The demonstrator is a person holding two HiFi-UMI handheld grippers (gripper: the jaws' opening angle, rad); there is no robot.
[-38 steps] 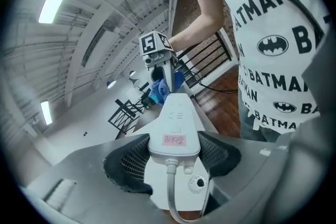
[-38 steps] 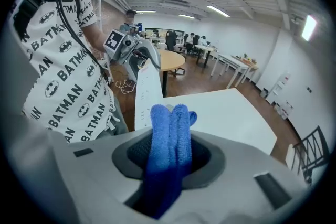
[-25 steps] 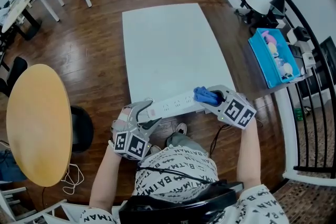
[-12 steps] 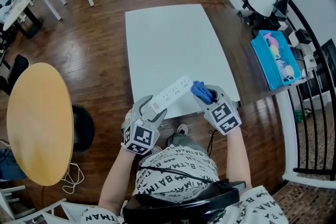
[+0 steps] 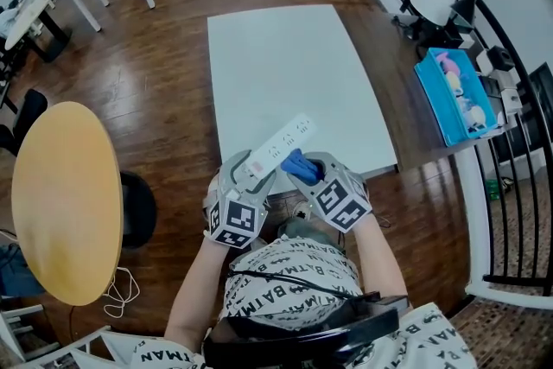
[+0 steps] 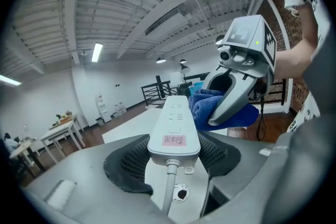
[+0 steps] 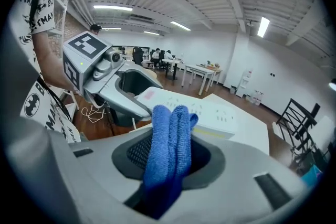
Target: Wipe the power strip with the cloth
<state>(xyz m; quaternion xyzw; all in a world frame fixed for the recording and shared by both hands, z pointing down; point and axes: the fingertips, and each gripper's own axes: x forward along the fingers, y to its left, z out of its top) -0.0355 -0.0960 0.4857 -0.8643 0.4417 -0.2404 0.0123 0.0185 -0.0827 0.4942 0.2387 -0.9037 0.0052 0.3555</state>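
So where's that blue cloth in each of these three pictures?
Head view: the blue cloth sits low centre, beside the power strip.
Left gripper view: the cloth is right of centre, against the strip's side.
Right gripper view: the cloth is bottom centre, pinched between the jaws.
Shared landmark: the white power strip, seen in all three.
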